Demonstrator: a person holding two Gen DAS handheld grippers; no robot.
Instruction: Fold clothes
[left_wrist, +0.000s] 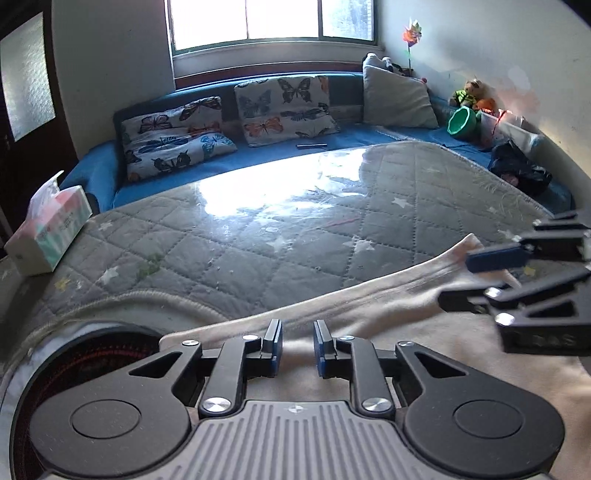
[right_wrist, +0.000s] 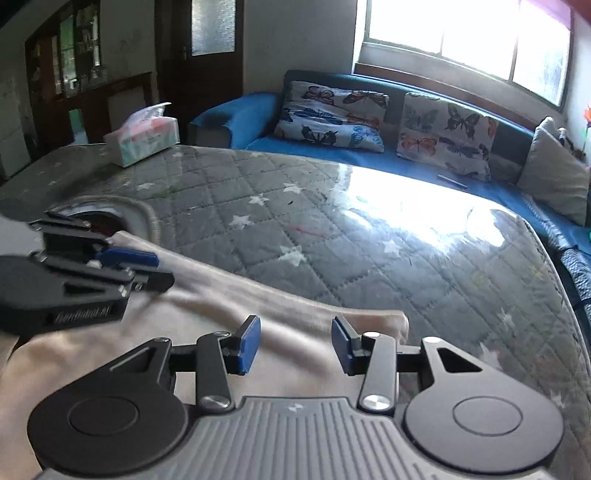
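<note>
One cream garment (left_wrist: 388, 317) lies spread on the near part of a grey quilted table cover (left_wrist: 258, 240), which has a shiny clear sheet over it. Two grippers sit over the cloth. The left gripper (left_wrist: 297, 345) has its jaws a narrow gap apart with nothing between them, the cloth showing just beyond. The right gripper (right_wrist: 295, 345) stands wider open, also holding nothing, above the garment's right edge. In the left wrist view the right gripper comes in from the right, over the cloth's far corner.

At the far left of the table stands one tissue box (left_wrist: 48, 230). Beyond the table runs a blue sofa (left_wrist: 351, 136) with three cushions: two with butterfly prints (left_wrist: 173, 136) (left_wrist: 288, 107) and one plain grey (left_wrist: 397, 96). To the far right sit one green pot (left_wrist: 461, 122) and one stuffed toy (left_wrist: 467, 94).
</note>
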